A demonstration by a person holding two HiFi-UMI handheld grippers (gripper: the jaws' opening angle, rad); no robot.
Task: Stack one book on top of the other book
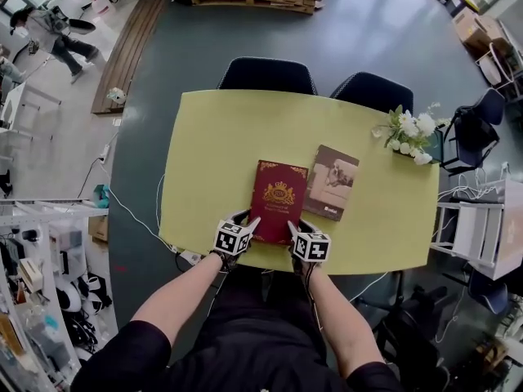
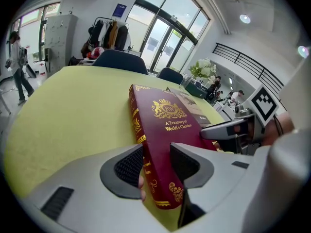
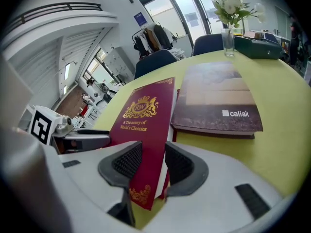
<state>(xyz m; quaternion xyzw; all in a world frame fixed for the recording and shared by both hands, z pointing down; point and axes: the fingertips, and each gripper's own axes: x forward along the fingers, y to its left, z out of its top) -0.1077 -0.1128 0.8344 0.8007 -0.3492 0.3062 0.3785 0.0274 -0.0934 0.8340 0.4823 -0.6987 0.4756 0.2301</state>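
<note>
A dark red book (image 1: 279,198) with gold print lies lengthwise on the yellow table (image 1: 204,162), near its front edge. My left gripper (image 1: 248,226) clamps the book's near left corner, pads above and below the cover (image 2: 165,115). My right gripper (image 1: 293,229) clamps the near right corner in the same way (image 3: 146,110). A flat brown book (image 1: 331,182) lies just right of the red one, edge to edge and turned slightly clockwise. In the right gripper view the brown book (image 3: 218,101) sits flat, with the red cover's edge beside it.
A vase of white flowers (image 1: 411,133) stands at the table's far right corner. Two dark chairs (image 1: 267,73) are tucked in at the far side. Bare yellow tabletop spreads to the left of the books. A person (image 1: 49,31) walks far off at the left.
</note>
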